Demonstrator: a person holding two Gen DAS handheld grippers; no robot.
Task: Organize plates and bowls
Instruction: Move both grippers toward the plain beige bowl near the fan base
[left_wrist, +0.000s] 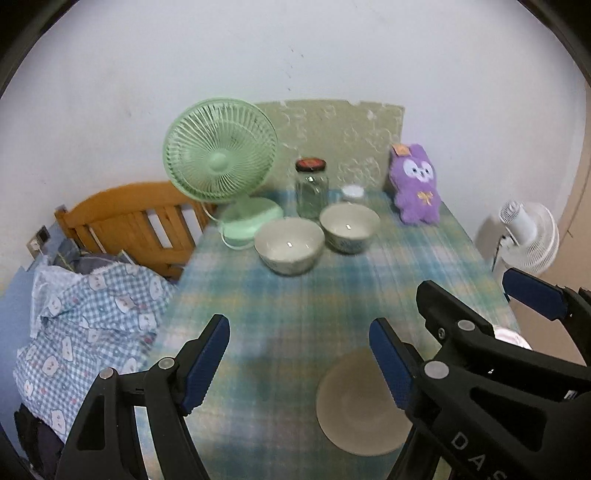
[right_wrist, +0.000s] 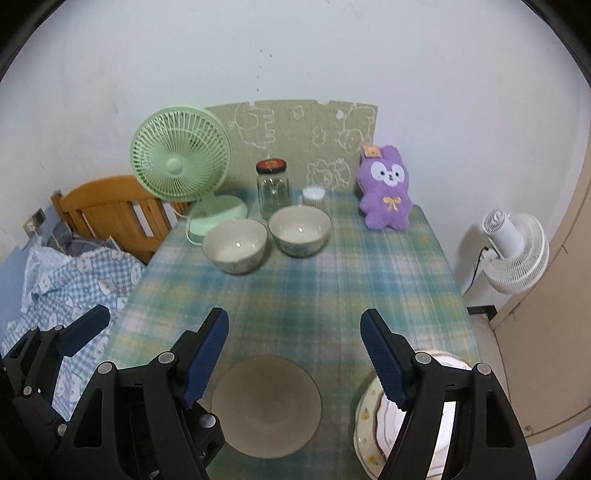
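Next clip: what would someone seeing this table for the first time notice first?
Probably the mint-green desk fan at the far left of the plaid tablecloth and the purple plush bunny at the far right. Two empty bowls, the left bowl and the right bowl, sit side by side in front of a glass jar. Near the front edge lie a plain beige plate and a flowered plate.

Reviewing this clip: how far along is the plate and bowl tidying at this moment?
Barely started, by the layout. Nothing is in hand: the left gripper and right gripper are open and empty. Left to do: the two bowls sit side by side unstacked, the beige plate lies apart from the floral plate.
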